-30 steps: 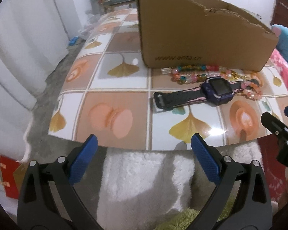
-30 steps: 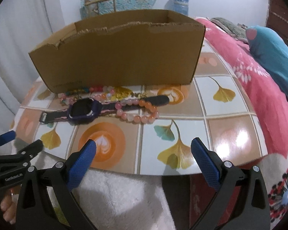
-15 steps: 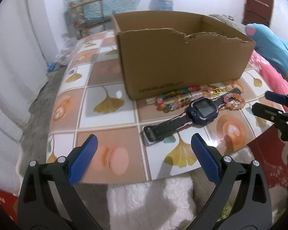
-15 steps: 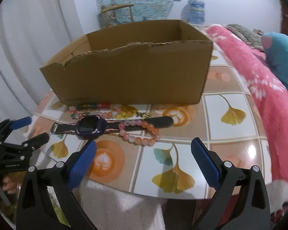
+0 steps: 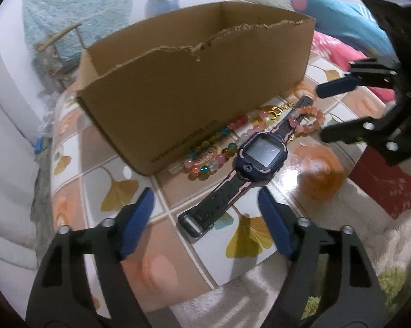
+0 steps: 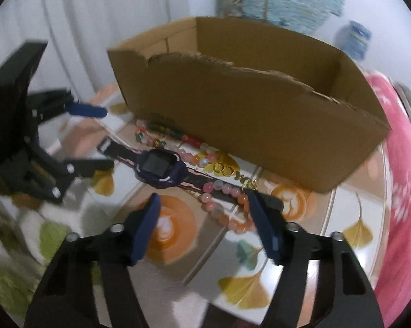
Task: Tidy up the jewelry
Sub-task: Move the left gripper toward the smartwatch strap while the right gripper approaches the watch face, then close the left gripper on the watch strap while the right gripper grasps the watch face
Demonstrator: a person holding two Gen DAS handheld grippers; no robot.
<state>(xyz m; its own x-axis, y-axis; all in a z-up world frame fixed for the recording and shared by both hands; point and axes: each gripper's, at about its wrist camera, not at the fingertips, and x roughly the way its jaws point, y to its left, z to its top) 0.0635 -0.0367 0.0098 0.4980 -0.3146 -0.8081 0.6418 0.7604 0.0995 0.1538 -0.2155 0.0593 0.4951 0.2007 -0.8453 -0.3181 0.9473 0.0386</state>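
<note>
A dark purple smartwatch (image 5: pixel 261 156) with a black and pink strap lies on the patterned table in front of an open cardboard box (image 5: pixel 200 87). A pink and orange bead bracelet (image 5: pixel 306 120) rests on the strap's far end. Multicoloured beads (image 5: pixel 210 158) and gold rings (image 5: pixel 273 114) lie along the box's front wall. My left gripper (image 5: pixel 205 218) is open, its fingers either side of the strap's near end. My right gripper (image 6: pixel 204 220) is open over the bead bracelet (image 6: pixel 224 213) and watch (image 6: pixel 159 169). Each gripper shows in the other's view, the right (image 5: pixel 339 112) and the left (image 6: pixel 93 136).
The table (image 5: pixel 161 268) has a ginkgo-leaf tile print, its front edge close below my left gripper. A pink floral bedcover (image 6: pixel 404 180) lies to the right. A white fluffy rug (image 5: pixel 249 298) is under the table edge. A chair and a water bottle (image 5: pixel 161 0) stand behind the box.
Both grippers have moved in over the table and closer to the jewelry. The left now straddles the watch strap's end; the right now sits over the bead bracelet. Both stay open.
</note>
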